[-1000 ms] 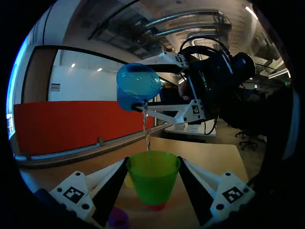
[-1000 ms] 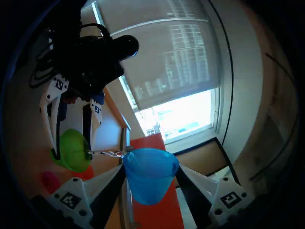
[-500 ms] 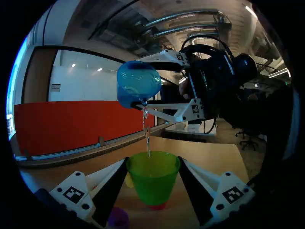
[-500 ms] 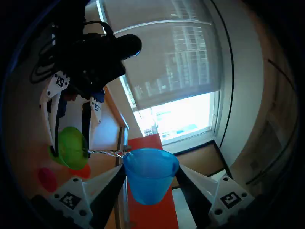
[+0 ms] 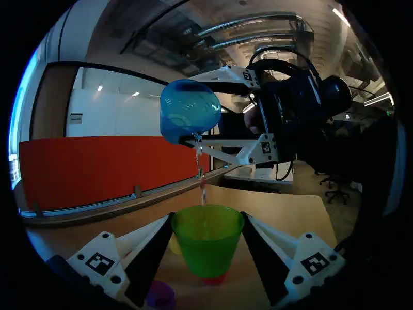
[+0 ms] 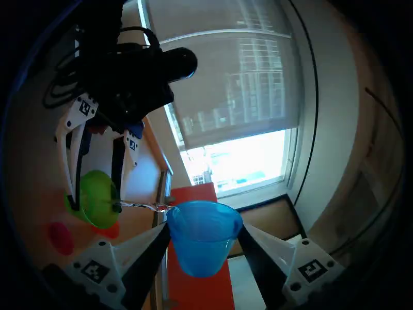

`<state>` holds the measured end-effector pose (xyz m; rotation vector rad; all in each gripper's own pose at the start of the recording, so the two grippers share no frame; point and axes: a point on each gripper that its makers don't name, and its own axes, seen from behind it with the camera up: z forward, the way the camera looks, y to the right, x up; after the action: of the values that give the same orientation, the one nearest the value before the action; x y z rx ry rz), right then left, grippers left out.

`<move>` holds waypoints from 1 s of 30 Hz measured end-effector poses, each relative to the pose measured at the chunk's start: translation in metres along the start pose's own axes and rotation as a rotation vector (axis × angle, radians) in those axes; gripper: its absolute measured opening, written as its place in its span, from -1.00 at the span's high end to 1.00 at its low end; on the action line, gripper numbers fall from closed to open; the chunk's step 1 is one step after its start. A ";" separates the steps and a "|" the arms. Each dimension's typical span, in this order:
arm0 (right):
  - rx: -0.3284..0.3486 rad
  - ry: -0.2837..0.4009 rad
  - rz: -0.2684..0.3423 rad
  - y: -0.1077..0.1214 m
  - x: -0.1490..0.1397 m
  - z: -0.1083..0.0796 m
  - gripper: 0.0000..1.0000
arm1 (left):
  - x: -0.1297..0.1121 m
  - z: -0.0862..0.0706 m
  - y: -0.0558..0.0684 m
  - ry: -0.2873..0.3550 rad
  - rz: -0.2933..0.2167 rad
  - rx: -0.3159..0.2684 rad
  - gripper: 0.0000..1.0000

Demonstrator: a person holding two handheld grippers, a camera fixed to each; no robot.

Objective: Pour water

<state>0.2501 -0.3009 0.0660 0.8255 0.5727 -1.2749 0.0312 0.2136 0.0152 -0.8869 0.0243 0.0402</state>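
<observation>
Left gripper (image 5: 206, 221): both fingers (image 5: 124, 250) press on the sides of a translucent green plastic cup (image 5: 207, 248), held upright over the wooden table (image 5: 289, 206). Right gripper (image 6: 204, 227): clamped on a translucent blue cup (image 6: 202, 248), tipped sideways above the green one. A thin water stream (image 5: 201, 178) falls from its rim into the green cup. The fingers are white with black pads and carry square black-and-white markers (image 5: 99, 262).

White tongs (image 5: 206, 225), black-and-white square tags (image 5: 99, 262), black cables (image 5: 279, 62)
</observation>
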 end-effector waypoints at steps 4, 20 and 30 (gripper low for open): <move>-0.002 0.001 -0.012 0.000 0.001 0.000 -0.82 | -0.001 0.000 -0.001 -0.002 0.001 0.002 -0.81; -0.001 0.008 -0.065 0.000 0.004 -0.001 -0.82 | 0.003 0.000 -0.002 0.000 0.002 0.005 -0.81; 0.001 0.009 -0.092 -0.001 0.005 0.001 -0.82 | 0.002 -0.001 -0.003 0.000 0.000 0.006 -0.80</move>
<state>0.2503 -0.3047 0.0625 0.8136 0.6228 -1.3564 0.0329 0.2109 0.0168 -0.8810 0.0239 0.0401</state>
